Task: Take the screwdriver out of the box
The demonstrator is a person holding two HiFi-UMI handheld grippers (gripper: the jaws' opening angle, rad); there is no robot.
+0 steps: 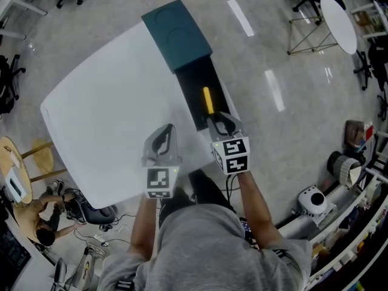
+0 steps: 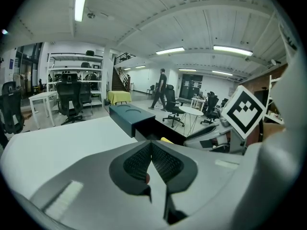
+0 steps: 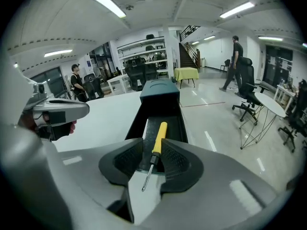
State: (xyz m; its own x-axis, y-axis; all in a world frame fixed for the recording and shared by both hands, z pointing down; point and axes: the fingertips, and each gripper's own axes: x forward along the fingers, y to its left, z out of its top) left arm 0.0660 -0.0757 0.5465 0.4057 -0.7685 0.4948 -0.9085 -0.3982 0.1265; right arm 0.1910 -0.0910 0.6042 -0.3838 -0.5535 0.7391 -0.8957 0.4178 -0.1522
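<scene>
L gripper (image 1: pixel 165 132): jaws closed, nothing held, over table (image 1: pixel 103 108) left of box | box (image 1: pixel 179 34): far right on table, tray (image 1: pixel 194 85) slid out toward near side | screwdriver (image 1: pixel 208 100): laid in tray, yellow handle far, tip near | R gripper (image 1: pixel 223 122): jaws parted, set astride screwdriver, no squeeze seen

**A:** Right gripper (image 1: pixel 223 125) is at the near end of the box (image 1: pixel 179 34). The screwdriver (image 1: pixel 208 99) lies inside it, straight ahead of the jaws and in line with their gap.

**B:** And the left gripper (image 1: pixel 162 139)?

**A:** Just to the right one's left, over the table (image 1: pixel 103 108). The box sits ahead and to its right, covered part farthest off.
</scene>
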